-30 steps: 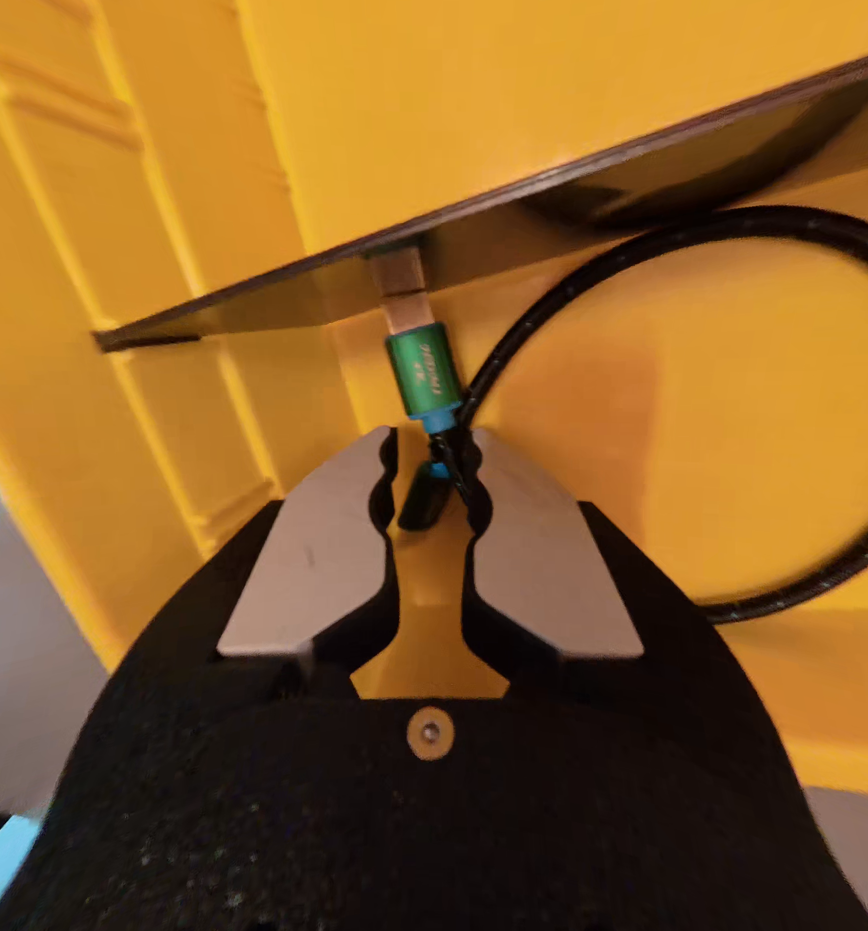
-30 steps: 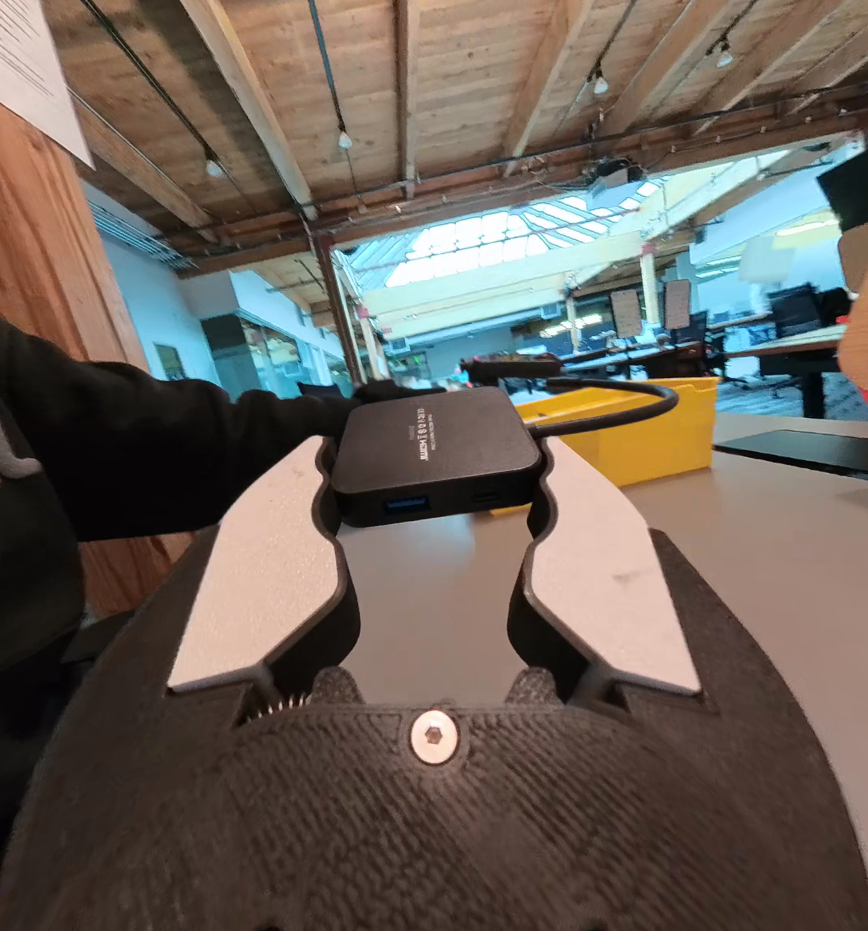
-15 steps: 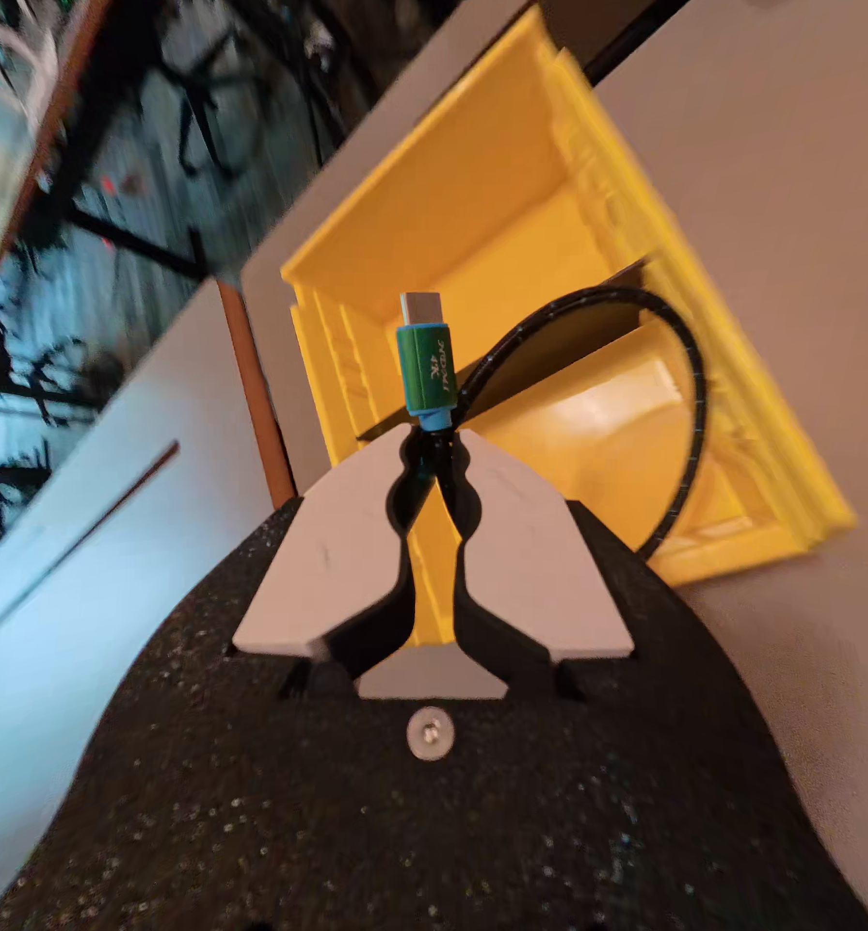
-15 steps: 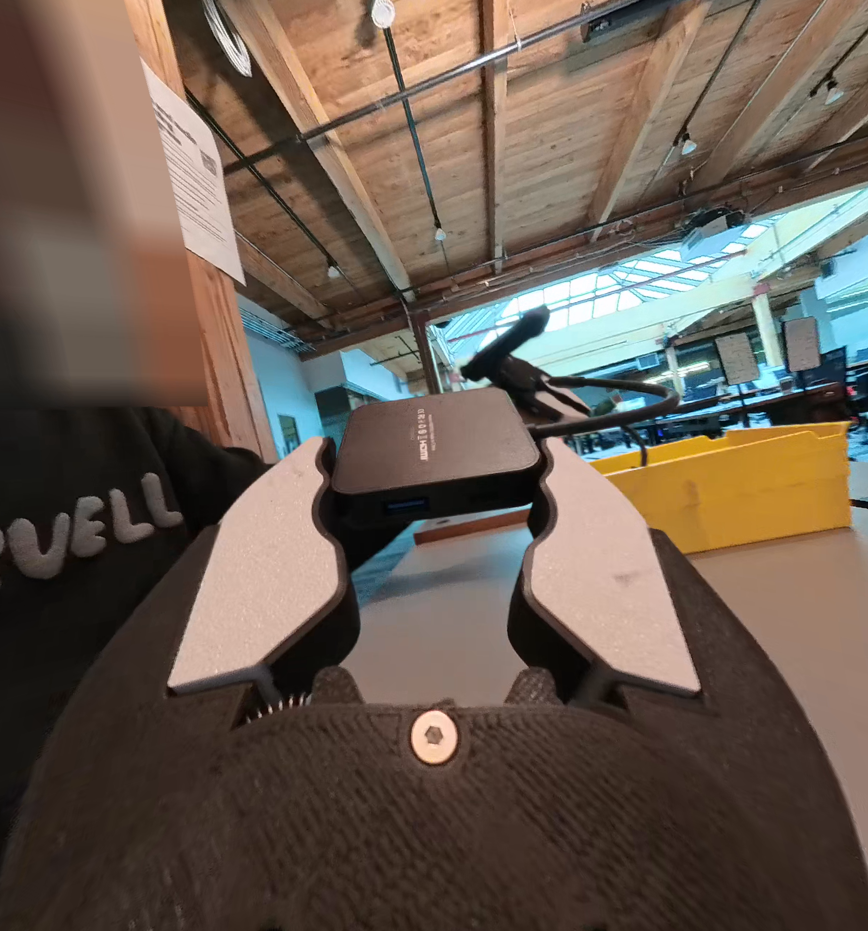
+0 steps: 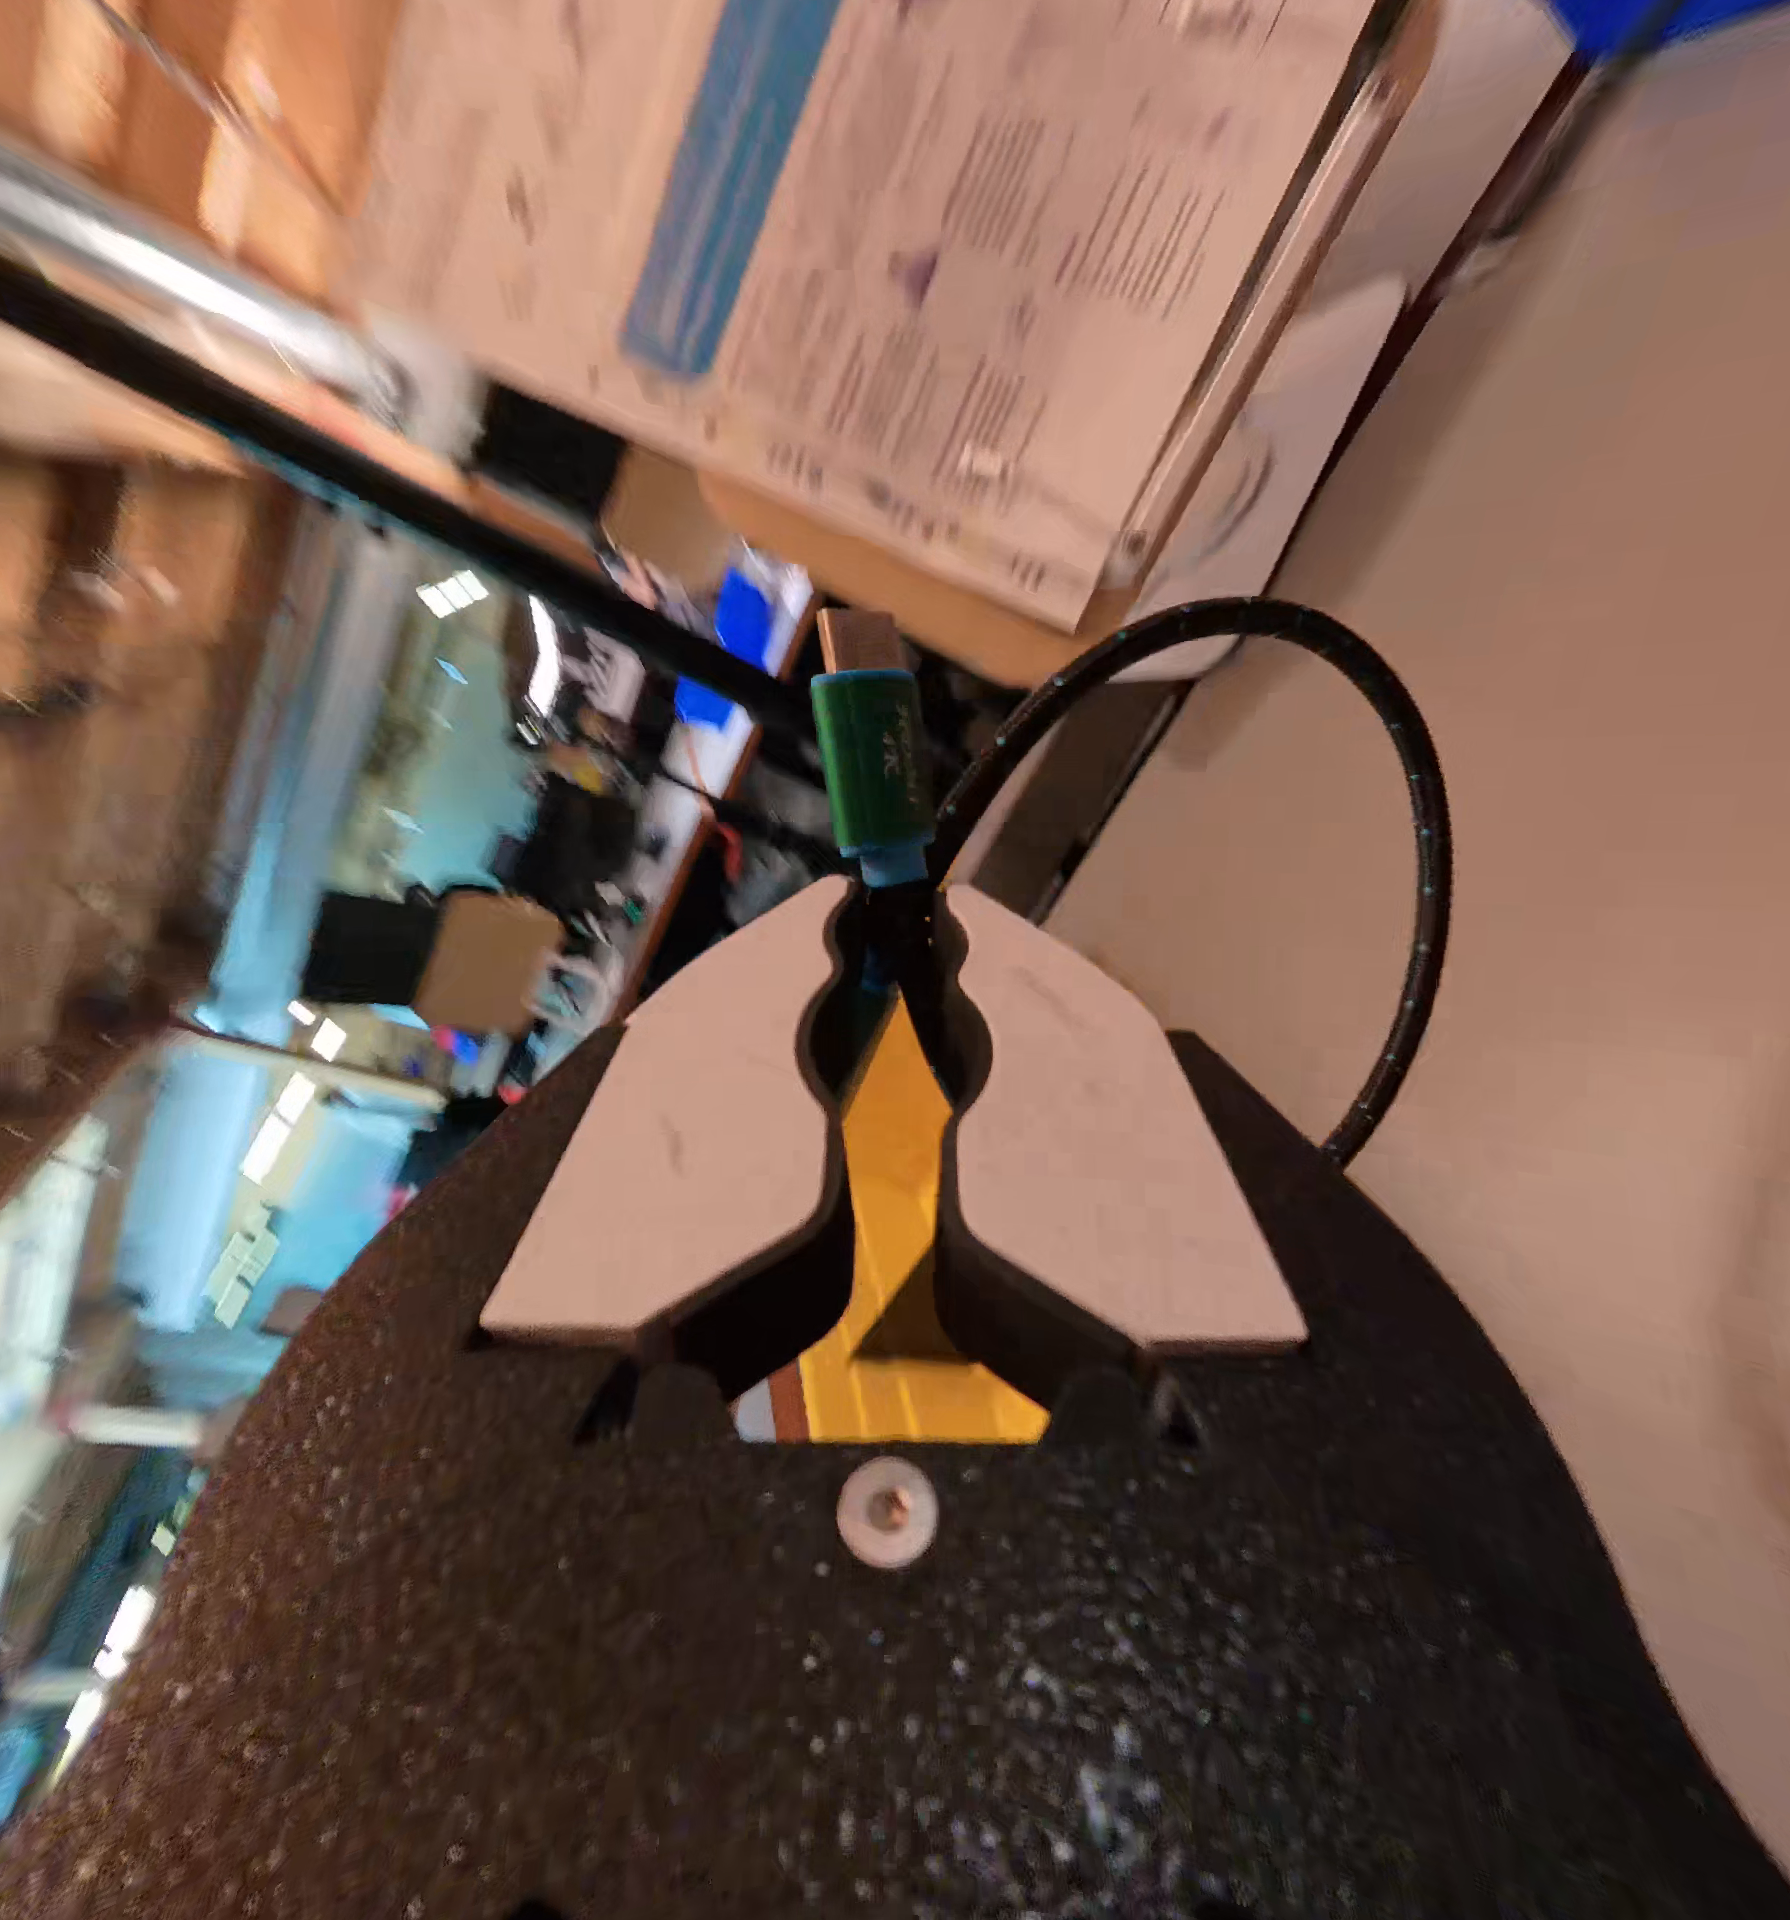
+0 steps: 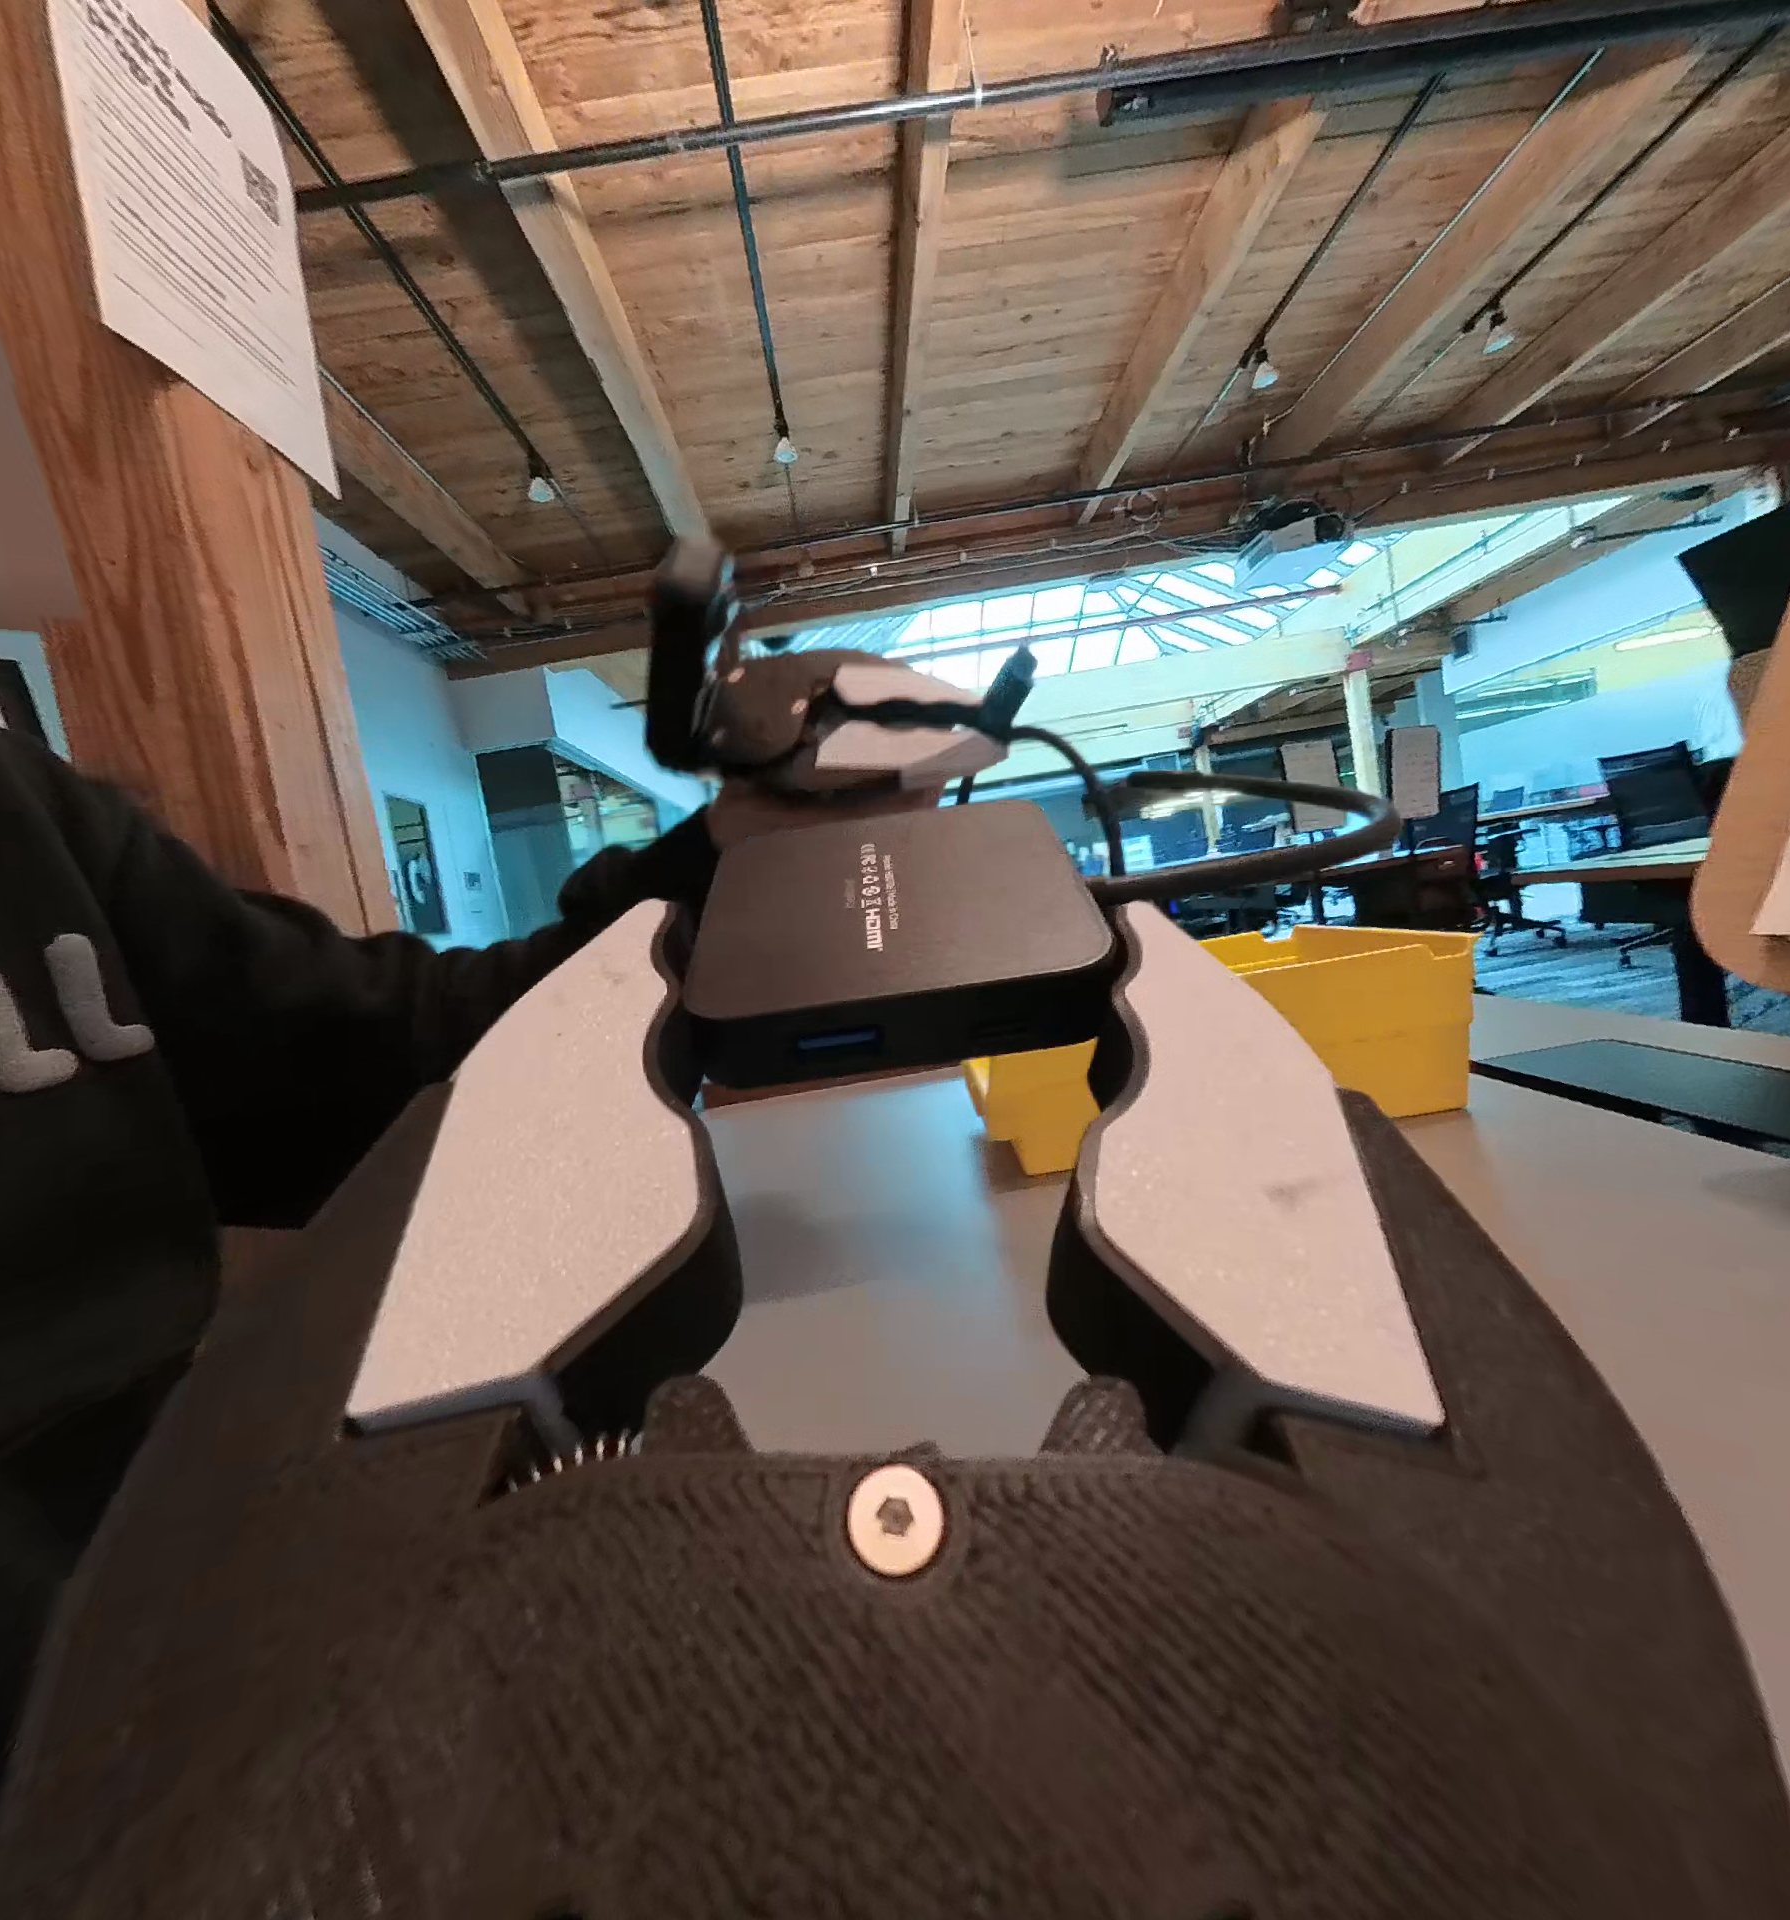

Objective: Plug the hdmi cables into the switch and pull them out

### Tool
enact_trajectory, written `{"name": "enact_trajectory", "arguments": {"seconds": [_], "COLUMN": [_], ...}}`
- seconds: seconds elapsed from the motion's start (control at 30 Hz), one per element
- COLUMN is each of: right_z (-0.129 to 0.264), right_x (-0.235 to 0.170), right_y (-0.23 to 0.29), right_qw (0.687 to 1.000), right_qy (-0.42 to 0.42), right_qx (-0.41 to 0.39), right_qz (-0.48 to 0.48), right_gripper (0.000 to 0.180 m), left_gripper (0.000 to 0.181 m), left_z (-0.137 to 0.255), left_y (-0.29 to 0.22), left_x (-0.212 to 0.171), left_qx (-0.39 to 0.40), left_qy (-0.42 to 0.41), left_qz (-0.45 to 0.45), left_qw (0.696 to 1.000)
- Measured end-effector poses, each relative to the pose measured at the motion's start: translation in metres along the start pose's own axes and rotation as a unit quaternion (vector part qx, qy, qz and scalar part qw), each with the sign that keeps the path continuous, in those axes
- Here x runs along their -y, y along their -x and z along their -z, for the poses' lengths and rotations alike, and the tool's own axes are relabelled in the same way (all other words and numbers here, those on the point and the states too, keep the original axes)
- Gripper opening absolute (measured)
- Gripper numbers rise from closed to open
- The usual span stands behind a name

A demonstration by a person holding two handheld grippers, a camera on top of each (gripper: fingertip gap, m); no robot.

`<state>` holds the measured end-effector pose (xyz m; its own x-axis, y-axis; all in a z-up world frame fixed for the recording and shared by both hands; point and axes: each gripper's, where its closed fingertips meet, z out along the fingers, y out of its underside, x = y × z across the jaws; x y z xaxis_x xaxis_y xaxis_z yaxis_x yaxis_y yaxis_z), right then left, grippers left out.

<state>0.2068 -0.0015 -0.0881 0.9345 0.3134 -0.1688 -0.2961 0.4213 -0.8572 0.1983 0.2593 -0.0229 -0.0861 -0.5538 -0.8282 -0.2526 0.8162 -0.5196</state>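
Note:
My right gripper [image 6: 896,940] is shut on a flat black switch box [image 6: 901,894] and holds it level above the grey table [image 6: 1597,1247]; its front ports face me. A black cable [image 6: 1286,805] leaves its far side. My left gripper [image 5: 896,904] is shut on a black braided cable [image 5: 1421,831] just behind its green plug [image 5: 875,769], whose metal tip [image 5: 860,639] points away. In the right wrist view, the left gripper [image 6: 870,727] hovers just behind and above the switch, and its plug [image 6: 1010,675] is not inserted.
A yellow bin [image 6: 1369,997] stands on the table behind the switch, and shows through the left gripper's gap [image 5: 891,1247]. A person's dark sleeve [image 6: 247,987] reaches in from the left. A wooden post [image 6: 174,520] stands at the left. A black mat [image 6: 1701,1081] lies at the right.
My left gripper has lifted the green plug out of the yellow bin and swung it up behind the switch. My right gripper keeps hold of the switch, raised a little.

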Motion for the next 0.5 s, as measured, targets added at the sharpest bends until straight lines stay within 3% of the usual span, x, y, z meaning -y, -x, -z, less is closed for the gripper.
{"name": "enact_trajectory", "arguments": {"seconds": [0.1, 0.3, 0.37, 0.5], "right_z": [0.004, 0.008, 0.007, 0.004], "right_x": [0.0, 0.002, 0.001, -0.005], "right_y": [-0.005, -0.008, -0.007, -0.005], "right_qw": [1.0, 1.0, 0.999, 0.999], "right_qy": [0.009, 0.007, 0.013, 0.031], "right_qx": [-0.018, -0.023, -0.023, -0.016], "right_qz": [0.016, 0.018, 0.02, 0.026], "right_gripper": [0.076, 0.075, 0.075, 0.076], "left_gripper": [0.011, 0.011, 0.012, 0.015], "left_z": [0.001, 0.021, 0.03, 0.051], "left_y": [-0.057, -0.168, -0.191, -0.248], "left_x": [0.014, 0.034, 0.038, 0.031], "left_qx": [0.048, 0.048, -0.001, -0.18], "left_qy": [-0.054, -0.138, -0.133, -0.102], "left_qz": [-0.063, -0.155, -0.169, -0.161], "left_qw": [0.995, 0.977, 0.977, 0.965]}}
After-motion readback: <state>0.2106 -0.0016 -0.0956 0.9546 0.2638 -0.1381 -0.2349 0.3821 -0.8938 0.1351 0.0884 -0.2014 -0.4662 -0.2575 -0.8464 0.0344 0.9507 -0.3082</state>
